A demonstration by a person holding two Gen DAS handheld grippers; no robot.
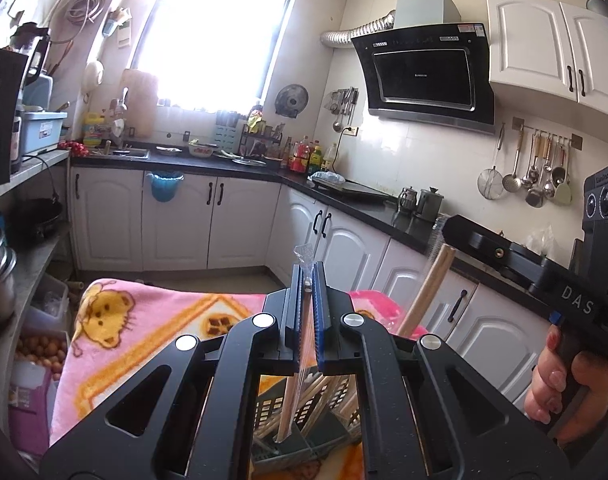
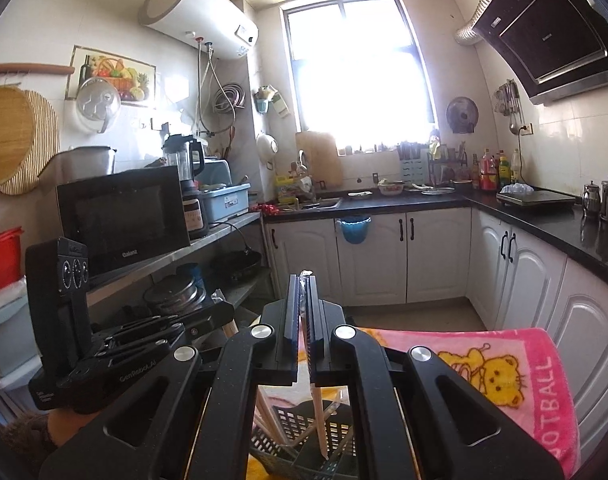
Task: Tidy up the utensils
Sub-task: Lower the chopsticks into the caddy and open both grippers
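A black range hood (image 1: pixel 424 76) hangs beside white wall cabinets (image 1: pixel 552 48) — ladles (image 1: pixel 536 172) hang below.

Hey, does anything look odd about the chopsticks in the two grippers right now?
Yes. Both are still in clear plastic sleeves: the left gripper is shut on a wrapped chopstick, the right gripper on another, each hanging tilted over the dark slotted basket.

Plastic-wrapped wooden chopsticks (image 1: pixel 299 364) upright, tips in dark slotted basket (image 1: pixel 304 416) w/ more chopsticks, on pink towel.
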